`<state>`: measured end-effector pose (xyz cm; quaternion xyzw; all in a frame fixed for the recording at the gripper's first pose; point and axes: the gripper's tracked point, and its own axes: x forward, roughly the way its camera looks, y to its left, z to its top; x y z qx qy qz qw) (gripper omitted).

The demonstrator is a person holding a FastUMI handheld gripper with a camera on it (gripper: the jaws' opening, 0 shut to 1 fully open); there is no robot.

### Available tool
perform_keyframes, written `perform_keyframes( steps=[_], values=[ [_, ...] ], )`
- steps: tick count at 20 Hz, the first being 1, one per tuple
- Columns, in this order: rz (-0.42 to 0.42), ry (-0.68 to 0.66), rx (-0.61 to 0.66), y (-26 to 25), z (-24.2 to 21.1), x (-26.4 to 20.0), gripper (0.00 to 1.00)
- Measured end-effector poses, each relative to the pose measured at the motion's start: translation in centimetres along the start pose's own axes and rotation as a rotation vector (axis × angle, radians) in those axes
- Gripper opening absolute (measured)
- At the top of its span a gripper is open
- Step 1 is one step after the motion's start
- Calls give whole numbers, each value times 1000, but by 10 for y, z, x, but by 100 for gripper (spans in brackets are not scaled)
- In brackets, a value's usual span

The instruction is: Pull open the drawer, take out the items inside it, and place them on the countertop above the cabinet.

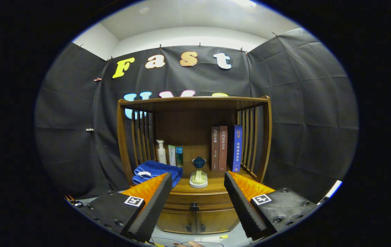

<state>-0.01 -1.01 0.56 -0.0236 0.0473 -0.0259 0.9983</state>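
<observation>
Facing the shut drawer (195, 199), the claw (198, 183) gapes, holding nothing; its small knob (194, 206), just ahead between the fingers, looks rigid and pinchable.

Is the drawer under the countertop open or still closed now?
Closed. The drawer front sits flush with the cabinet, its knob untouched; the gripper is open, apart from it.

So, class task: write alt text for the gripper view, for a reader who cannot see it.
The open gripper faces a wooden cabinet whose drawer is shut, its knob between the fingers. The countertop holds a blue towel, bottles, a small stand and books.
</observation>
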Motion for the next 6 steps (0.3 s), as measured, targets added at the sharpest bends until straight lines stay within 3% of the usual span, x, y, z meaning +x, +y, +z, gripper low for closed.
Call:
perform_keyframes(
  steps=[6],
  values=[
    [-1,7,-5,-1,-1,-2,99]
  ],
)
